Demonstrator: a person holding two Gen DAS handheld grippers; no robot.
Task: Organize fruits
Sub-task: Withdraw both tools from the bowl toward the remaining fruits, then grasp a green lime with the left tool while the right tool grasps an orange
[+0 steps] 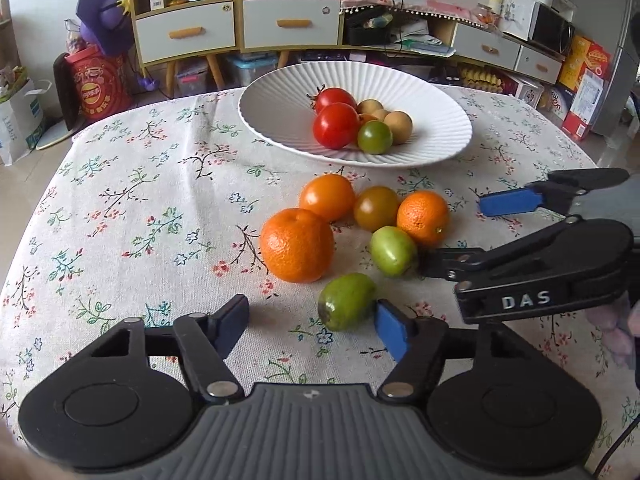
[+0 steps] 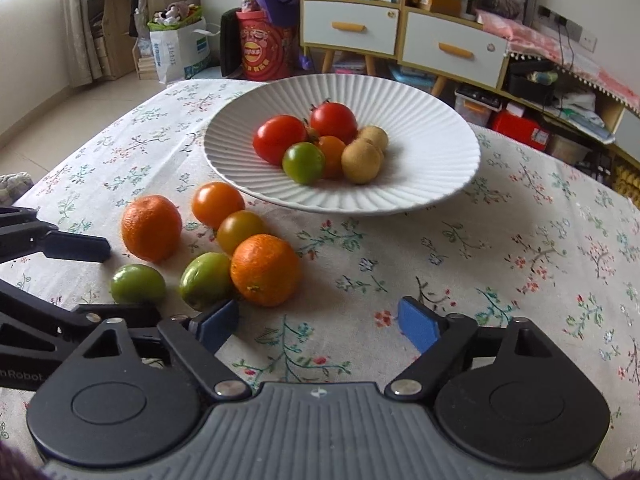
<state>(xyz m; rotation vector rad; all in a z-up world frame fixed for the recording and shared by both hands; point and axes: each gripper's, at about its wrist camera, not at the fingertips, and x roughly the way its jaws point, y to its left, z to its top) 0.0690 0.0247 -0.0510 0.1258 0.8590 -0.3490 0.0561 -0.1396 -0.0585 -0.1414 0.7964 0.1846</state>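
A white ribbed plate (image 1: pixel 276 84) (image 2: pixel 436 128) at the table's far side holds red tomatoes (image 1: pixel 335 125), a green tomato and small tan fruits. In front of it lie two oranges (image 1: pixel 296 245) (image 2: pixel 264 270), an orange tomato (image 1: pixel 328 197), a brownish tomato (image 1: pixel 376 208) and two green fruits. My left gripper (image 1: pixel 312 322) is open; the nearer green fruit (image 1: pixel 346 306) (image 2: pixel 138 284) lies between its fingers, against the right blue pad only. My right gripper (image 2: pixel 318 324) is open just short of the smaller orange, its left pad beside the other green fruit (image 2: pixel 205 280).
A floral tablecloth (image 1: pixel 140 208) covers the round table. Bare cloth lies to the left in the left wrist view and to the right in the right wrist view. Cabinets with drawers (image 1: pixel 280 28), boxes and bags stand on the floor beyond the table.
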